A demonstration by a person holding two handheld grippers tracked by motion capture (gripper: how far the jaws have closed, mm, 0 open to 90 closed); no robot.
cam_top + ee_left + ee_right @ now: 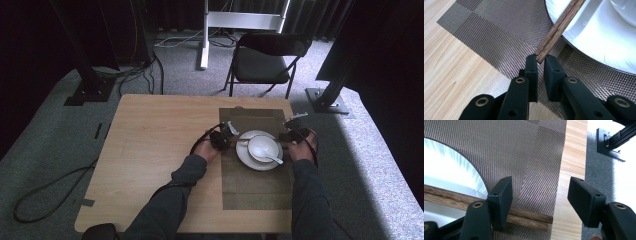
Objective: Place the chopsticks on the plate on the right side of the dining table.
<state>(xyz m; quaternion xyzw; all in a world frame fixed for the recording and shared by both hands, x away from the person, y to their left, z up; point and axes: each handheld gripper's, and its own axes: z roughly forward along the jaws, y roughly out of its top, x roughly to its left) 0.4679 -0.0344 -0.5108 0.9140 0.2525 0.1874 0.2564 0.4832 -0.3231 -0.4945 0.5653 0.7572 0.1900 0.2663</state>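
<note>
A pair of brown wooden chopsticks (239, 141) lies across a white plate (243, 156) that carries a white bowl (264, 148) and a white spoon (273, 159). The plate sits on a brown woven placemat (255, 190). My left gripper (540, 58) is at the plate's left side, its jaws nearly together and pinching the very end of the chopsticks (559, 25). At the plate's right side my right gripper (540, 187) stands open, jaws wide apart. The other end of the chopsticks (449, 195) runs behind its left jaw and stops in the gap, untouched by the right jaw.
The placemat (524, 145) reaches almost to the right edge of the wooden table (150, 150), with grey carpet beyond. A black folding chair (265, 60) stands behind the table. Cables trail on the floor at the left.
</note>
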